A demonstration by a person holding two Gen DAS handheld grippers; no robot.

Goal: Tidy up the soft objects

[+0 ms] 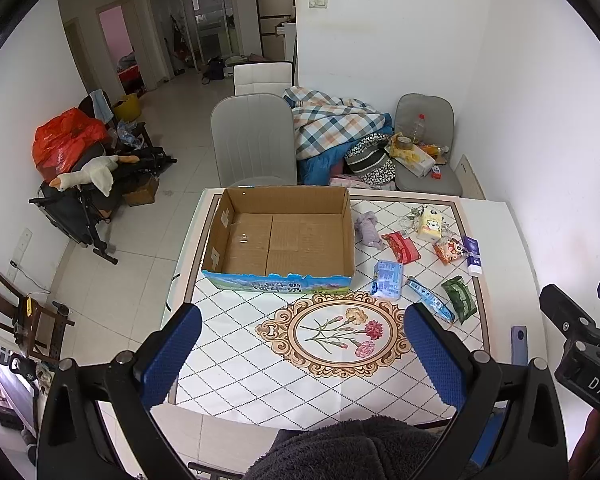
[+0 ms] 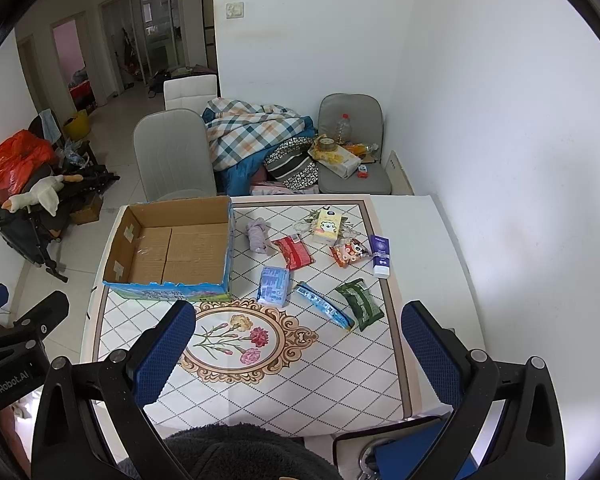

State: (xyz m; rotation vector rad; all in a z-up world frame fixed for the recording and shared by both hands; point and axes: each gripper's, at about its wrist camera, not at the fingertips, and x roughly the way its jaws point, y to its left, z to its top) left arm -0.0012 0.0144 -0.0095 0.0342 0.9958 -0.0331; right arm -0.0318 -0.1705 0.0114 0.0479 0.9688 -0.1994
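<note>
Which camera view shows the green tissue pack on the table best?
The right wrist view: the green tissue pack lies nearly central there, its whole top face visible. In the left wrist view the same pack sits farther to the side, looks narrower, and lies just behind the gripper's finger.

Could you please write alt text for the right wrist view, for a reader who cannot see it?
An open, empty gripper hovers over a patterned table. An empty cardboard box stands at the left, with small soft packets, a purple cloth and a green pouch scattered beside it.
</note>
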